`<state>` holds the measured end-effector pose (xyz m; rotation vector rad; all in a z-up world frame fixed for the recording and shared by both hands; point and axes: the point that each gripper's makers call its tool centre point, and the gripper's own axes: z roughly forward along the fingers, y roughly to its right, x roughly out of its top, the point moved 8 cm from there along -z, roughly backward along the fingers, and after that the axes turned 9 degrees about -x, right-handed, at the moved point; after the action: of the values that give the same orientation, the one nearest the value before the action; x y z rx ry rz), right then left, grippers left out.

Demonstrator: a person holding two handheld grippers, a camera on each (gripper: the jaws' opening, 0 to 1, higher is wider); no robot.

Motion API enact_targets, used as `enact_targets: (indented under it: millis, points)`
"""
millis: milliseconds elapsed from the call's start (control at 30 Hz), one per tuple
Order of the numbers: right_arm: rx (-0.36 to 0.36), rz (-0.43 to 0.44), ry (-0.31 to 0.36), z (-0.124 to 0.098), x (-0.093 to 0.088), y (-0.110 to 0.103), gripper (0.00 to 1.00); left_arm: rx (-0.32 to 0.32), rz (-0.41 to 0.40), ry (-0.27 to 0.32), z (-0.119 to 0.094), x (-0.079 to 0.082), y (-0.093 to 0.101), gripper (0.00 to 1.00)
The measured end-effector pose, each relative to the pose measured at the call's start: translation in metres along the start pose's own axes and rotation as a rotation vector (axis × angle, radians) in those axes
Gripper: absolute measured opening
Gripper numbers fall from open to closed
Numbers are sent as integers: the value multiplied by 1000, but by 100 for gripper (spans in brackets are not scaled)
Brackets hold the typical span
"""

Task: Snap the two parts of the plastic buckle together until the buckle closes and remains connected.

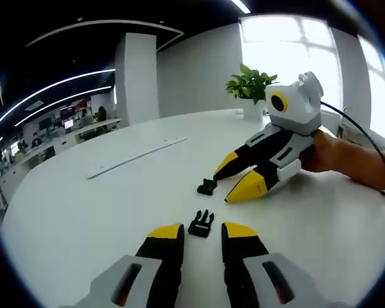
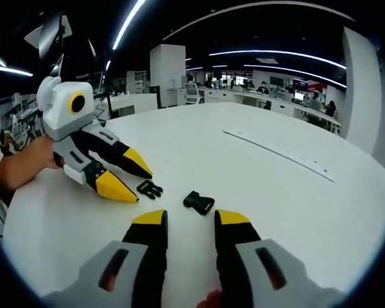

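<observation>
Each gripper, left gripper [image 1: 201,232] and right gripper [image 2: 191,219], has black jaws with yellow tips, a grey-white body and a black cable.

In the left gripper view, the pronged black plastic buckle half [image 1: 201,223] lies on the round white worktop [image 1: 83,205] at lower centre (socket black plastic buckle half [image 1: 206,187] just above it).

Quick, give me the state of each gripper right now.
Left gripper: open, holding nothing; the black pronged plastic buckle part lies between its tips.
Right gripper: open, holding nothing; the black plastic buckle socket lies just ahead.
</observation>
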<state>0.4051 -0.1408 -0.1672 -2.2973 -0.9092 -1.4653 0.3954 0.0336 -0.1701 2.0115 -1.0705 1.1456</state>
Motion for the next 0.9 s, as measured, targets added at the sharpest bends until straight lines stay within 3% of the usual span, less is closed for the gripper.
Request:
enact_targets:
  millis: [300,567,900]
  points:
    - [54,11,-4,1,3,-6,23,5,6,-1,-1,0,-1,23]
    - [-13,2,38,1,7,5,22,0,-8,5,0,-1,-2,23]
    - [-10,-37,44,12,6,9,22,-7,-14,8,0,-1,-2,22]
